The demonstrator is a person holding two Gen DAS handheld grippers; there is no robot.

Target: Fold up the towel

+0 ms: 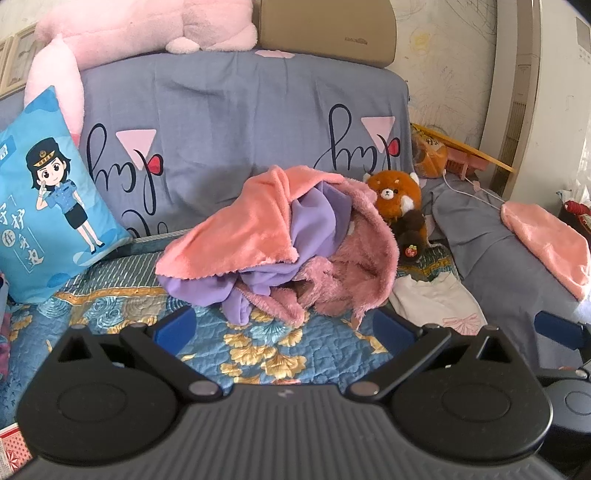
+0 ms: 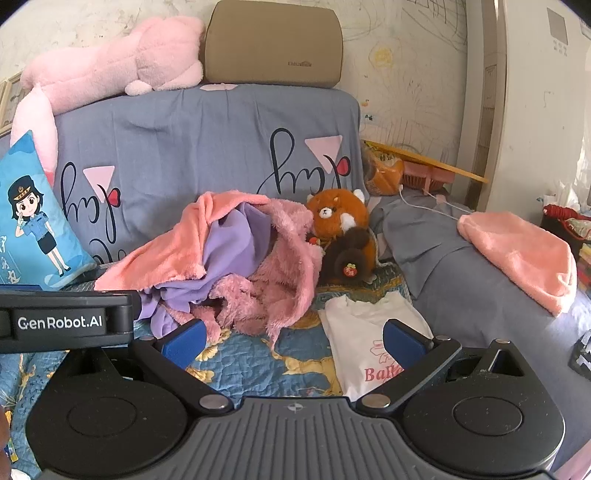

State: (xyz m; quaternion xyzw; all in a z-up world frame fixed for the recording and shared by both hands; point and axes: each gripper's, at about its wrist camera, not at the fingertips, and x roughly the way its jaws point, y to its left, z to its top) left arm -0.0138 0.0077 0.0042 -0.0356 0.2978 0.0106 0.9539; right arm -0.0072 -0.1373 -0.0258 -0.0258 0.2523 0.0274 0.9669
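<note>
A crumpled heap of towels [image 1: 280, 236] lies on the quilted seat: a salmon-pink one on top, a purple one under it, a fluffy dusty-pink one at the right. The right wrist view shows the same towel heap [image 2: 229, 258] left of centre. My left gripper [image 1: 284, 330] is open, just short of the heap's near edge, nothing between its blue pads. My right gripper [image 2: 295, 339] is open too, hovering over the quilt with its right pad above a folded white shirt [image 2: 369, 332]. The left gripper body [image 2: 62, 319] shows at the left of the right view.
A red-panda plush [image 1: 400, 206] sits right of the heap. Another salmon towel [image 1: 550, 247] lies folded on the grey-covered seat at right. A blue cartoon pillow [image 1: 48, 218] leans at left. Pink plush [image 1: 147, 26] and tan cushion [image 1: 325, 26] top the sofa back.
</note>
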